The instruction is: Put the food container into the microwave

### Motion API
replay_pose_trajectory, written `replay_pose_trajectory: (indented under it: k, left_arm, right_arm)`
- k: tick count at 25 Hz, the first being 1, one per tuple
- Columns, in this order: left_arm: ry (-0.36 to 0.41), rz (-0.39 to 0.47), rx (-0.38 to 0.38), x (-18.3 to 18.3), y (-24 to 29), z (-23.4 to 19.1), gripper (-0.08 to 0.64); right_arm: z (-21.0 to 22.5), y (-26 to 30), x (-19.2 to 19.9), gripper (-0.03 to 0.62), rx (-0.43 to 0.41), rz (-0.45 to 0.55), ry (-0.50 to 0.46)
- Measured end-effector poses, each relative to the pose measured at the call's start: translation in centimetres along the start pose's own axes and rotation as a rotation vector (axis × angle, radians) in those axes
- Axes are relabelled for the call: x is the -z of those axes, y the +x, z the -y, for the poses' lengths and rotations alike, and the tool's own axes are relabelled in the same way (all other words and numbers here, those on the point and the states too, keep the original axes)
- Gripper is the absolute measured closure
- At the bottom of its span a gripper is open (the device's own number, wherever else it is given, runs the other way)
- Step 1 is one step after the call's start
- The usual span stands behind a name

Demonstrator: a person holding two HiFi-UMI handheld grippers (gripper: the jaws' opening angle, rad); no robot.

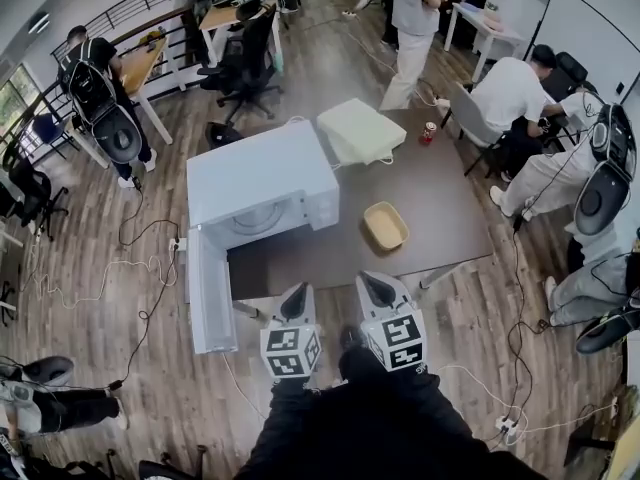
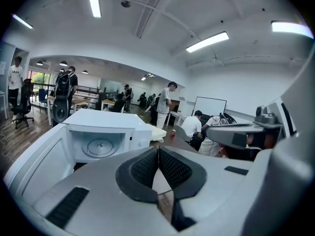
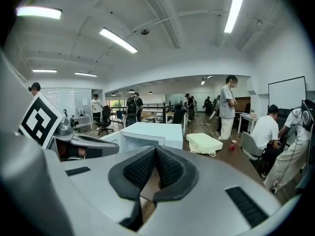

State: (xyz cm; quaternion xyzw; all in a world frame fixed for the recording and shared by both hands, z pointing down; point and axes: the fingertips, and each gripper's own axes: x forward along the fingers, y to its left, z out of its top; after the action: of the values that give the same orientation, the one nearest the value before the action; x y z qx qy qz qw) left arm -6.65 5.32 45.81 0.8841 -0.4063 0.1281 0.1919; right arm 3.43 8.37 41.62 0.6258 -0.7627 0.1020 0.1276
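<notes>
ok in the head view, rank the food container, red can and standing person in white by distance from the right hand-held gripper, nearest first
1. food container, on the table just ahead of the right hand-held gripper
2. red can, at the table's far edge
3. standing person, on the floor beyond the table

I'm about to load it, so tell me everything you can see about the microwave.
The microwave is a white box standing upright at the left end of the dark table. Its door, hinged on the left, is swung wide open toward the person. The cavity looks empty, with a round turntable on its floor. The tan container lies on the table apart from it, to its right.
</notes>
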Motion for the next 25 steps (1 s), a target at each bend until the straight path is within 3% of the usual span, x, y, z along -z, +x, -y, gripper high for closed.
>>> replay_pose_trajectory:
  k: [4,15,25]
  left_arm:
    - [0.019,0.009,0.009,-2.5,3.9,0.5,0.526]
    - [0.016,-0.062,-0.011,-2.3,13.2,0.9,0.526]
    - [0.007,-0.14,-0.037,0.6,16.7,0.3,0.526]
  right_arm:
    - [4.0,2.4,-1.2,0.569,0.029,0.003,0.011]
    - [12.7,7.2,1.0,0.569,0.047,-0.089,0.063]
    - [15.4,10.3,7.9,0.569,0.023,-0.258,0.059]
